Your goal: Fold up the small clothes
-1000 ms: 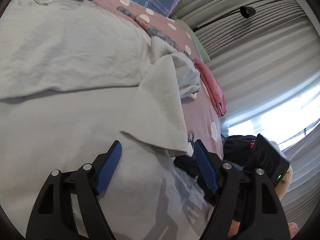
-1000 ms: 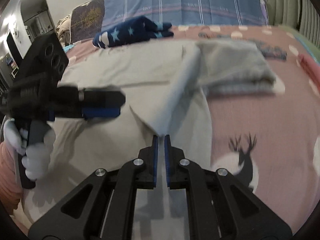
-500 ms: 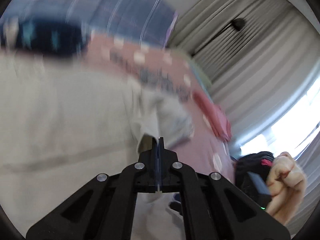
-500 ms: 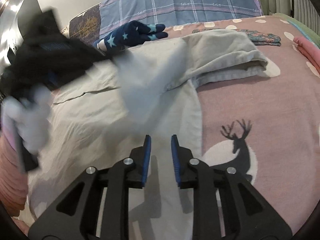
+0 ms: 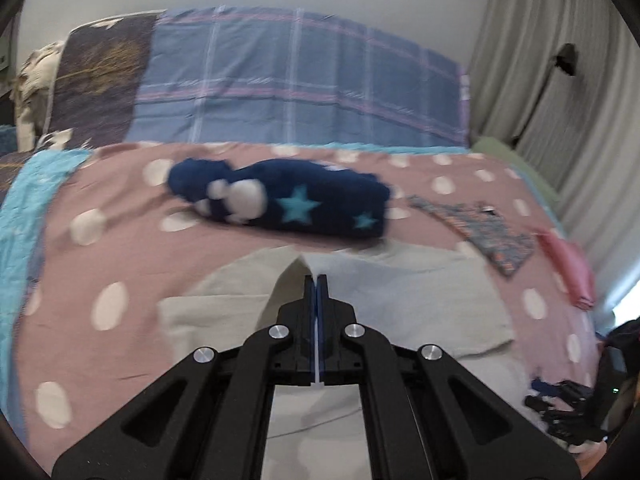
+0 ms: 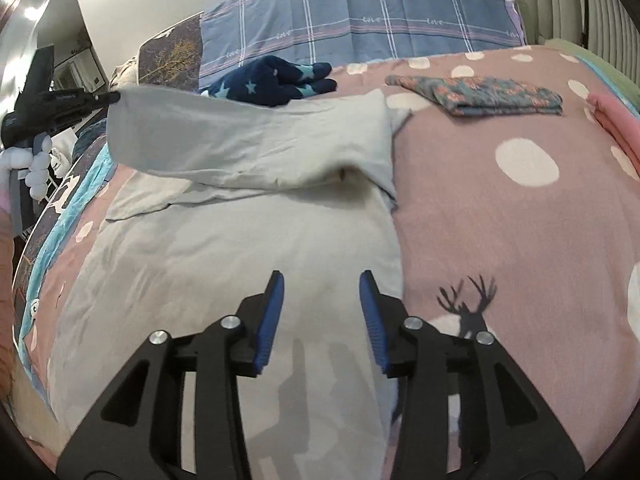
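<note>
A pale grey garment (image 6: 240, 216) lies spread on the pink bed. My left gripper (image 5: 316, 280) is shut on one corner of it and holds that part lifted; in the right wrist view the left gripper (image 6: 108, 98) shows at far left with a grey flap (image 6: 248, 136) stretched from it across the garment. The garment also shows in the left wrist view (image 5: 400, 300). My right gripper (image 6: 322, 284) is open and empty, low over the near part of the garment.
A navy star-patterned bundle (image 5: 288, 200) lies behind the garment. A folded patterned cloth (image 6: 476, 94) and folded pink cloth (image 6: 616, 120) lie at the right. A plaid pillow (image 6: 360, 16) is at the head of the pink dotted blanket (image 6: 520, 220).
My left gripper shut on the garment's corner and carried it up and to the left. My right gripper let go of the cloth and opened.
</note>
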A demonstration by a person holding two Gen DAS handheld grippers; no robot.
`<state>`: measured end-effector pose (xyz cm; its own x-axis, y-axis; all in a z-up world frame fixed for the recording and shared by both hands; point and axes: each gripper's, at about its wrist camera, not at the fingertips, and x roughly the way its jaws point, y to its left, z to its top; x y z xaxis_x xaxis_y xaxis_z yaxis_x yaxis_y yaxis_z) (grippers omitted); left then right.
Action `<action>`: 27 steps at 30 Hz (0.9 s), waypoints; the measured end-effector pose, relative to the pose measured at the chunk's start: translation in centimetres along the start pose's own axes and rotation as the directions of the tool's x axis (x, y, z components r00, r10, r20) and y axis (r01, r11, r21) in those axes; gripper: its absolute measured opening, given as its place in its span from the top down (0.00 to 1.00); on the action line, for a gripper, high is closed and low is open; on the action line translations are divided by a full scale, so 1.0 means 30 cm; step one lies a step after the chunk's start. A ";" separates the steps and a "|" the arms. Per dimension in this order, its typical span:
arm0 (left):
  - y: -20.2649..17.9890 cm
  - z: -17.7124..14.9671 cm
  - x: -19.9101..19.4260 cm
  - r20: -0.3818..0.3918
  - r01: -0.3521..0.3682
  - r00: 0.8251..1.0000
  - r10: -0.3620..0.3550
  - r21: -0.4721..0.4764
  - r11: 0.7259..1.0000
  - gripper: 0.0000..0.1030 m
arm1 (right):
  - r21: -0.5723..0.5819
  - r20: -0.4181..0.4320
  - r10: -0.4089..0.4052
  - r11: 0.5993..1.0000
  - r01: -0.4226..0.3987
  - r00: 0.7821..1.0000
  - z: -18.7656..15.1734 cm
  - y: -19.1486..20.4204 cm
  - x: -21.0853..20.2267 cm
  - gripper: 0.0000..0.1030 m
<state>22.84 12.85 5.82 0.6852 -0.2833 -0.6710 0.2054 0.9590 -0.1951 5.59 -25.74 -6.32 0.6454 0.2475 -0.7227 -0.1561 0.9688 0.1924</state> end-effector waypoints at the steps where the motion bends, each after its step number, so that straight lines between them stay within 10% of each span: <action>1: 0.028 -0.001 0.005 -0.013 -0.015 1.000 0.015 -0.004 1.000 1.00 | -0.010 -0.006 -0.005 1.000 0.005 1.000 0.003 0.010 0.008 0.58; 11: 0.211 -0.100 0.062 -0.110 -0.103 0.990 0.093 -0.087 0.991 1.00 | -0.010 -0.051 -0.031 0.999 0.031 0.998 0.002 0.013 0.062 0.55; 16: 0.322 -0.189 0.165 -0.188 -0.291 0.944 0.269 -0.099 0.952 0.91 | -0.003 -0.055 -0.037 0.999 0.036 0.998 0.002 0.002 0.069 0.52; 22: 0.331 -0.293 0.133 -0.161 -0.171 0.976 0.144 -0.169 0.971 0.62 | 0.003 -0.066 -0.041 0.999 0.041 0.997 -0.003 -0.010 0.081 0.51; 27: 0.231 -0.371 0.188 -0.201 -0.174 0.965 0.167 -0.016 0.985 0.71 | 0.007 -0.068 -0.049 0.999 0.049 0.997 0.002 -0.005 0.098 0.49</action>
<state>20.34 17.95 -7.29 0.5556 -0.1123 -0.8238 0.0719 0.9936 -0.0870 7.55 -25.17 -8.45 0.6000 0.2002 -0.7745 -0.1185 0.9797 0.1614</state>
